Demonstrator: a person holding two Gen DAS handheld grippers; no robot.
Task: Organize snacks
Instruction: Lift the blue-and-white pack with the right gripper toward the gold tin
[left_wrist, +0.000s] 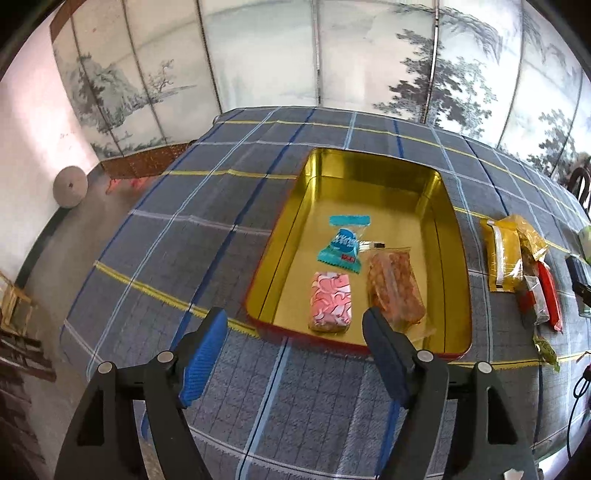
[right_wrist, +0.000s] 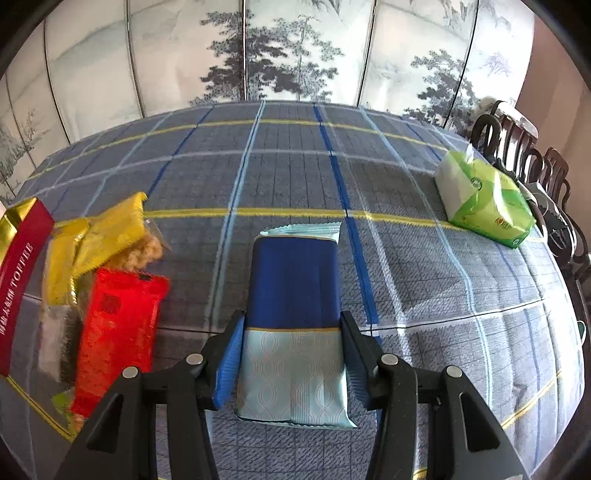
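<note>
Left claw (left_wrist: 295, 325): standing wide open, gripping nothing, hovering over the table (left_wrist: 155, 236) at the tin's six o'clock rim.
Right claw (right_wrist: 291, 343): squeezing the blue snack packet (right_wrist: 293, 317) between both pads.
Gold tin (left_wrist: 458, 295): holding a pink packet (left_wrist: 330, 301), a teal packet (left_wrist: 343, 243) at twelve o'clock of it, an orange packet (left_wrist: 395, 288) at three o'clock.
Loose snacks (right_wrist: 107, 280): lying at the blue packet's nine o'clock.
</note>
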